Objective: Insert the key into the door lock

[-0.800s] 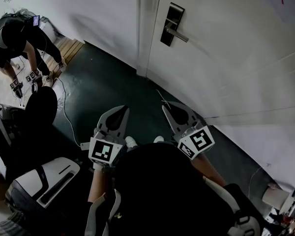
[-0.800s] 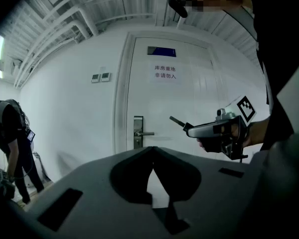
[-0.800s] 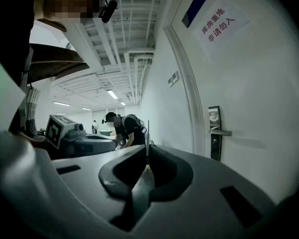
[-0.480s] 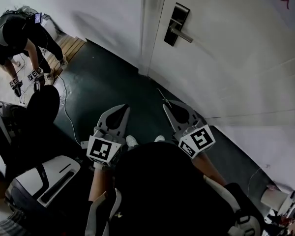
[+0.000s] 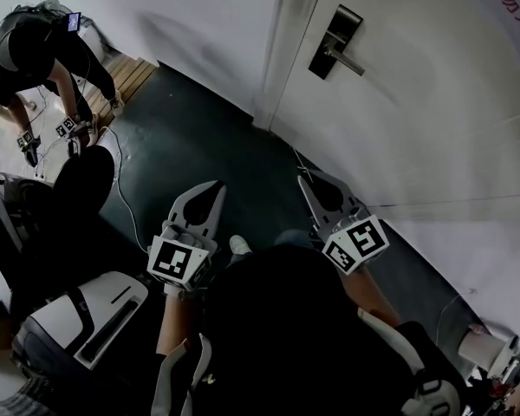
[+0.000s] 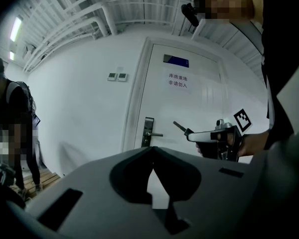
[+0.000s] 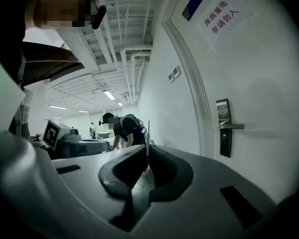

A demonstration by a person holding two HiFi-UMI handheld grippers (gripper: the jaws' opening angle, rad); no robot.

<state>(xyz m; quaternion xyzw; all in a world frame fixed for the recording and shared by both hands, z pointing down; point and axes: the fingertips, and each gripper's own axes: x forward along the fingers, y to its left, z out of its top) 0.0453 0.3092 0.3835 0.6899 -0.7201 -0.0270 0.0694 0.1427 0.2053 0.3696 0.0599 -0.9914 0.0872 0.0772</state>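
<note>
The white door [image 5: 433,102] carries a dark lock plate [image 5: 336,29] with a metal lever handle [image 5: 347,61]. My right gripper [image 5: 305,178] is shut on a thin key [image 5: 298,159], which juts from its tip toward the door, well short of the lock. Seen along the jaws, the key [image 7: 148,133] is an edge-on sliver, and the lock plate [image 7: 223,127] lies to its right. My left gripper [image 5: 215,186] is shut on nothing, level with the right one. From the left gripper [image 6: 152,149], the lock plate [image 6: 148,132] and the key [image 6: 180,127] show ahead.
Another person [image 5: 35,50] bends over at the far left with grippers in hand. A black chair [image 5: 80,180], a white device [image 5: 78,319] and a floor cable [image 5: 126,206] lie left of me. The white wall [image 5: 199,24] meets the door frame [image 5: 282,50].
The view has swung left, so the lock now sits further right and a little lower in the frame. Both grippers have drifted slightly right. Their jaws are unchanged.
</note>
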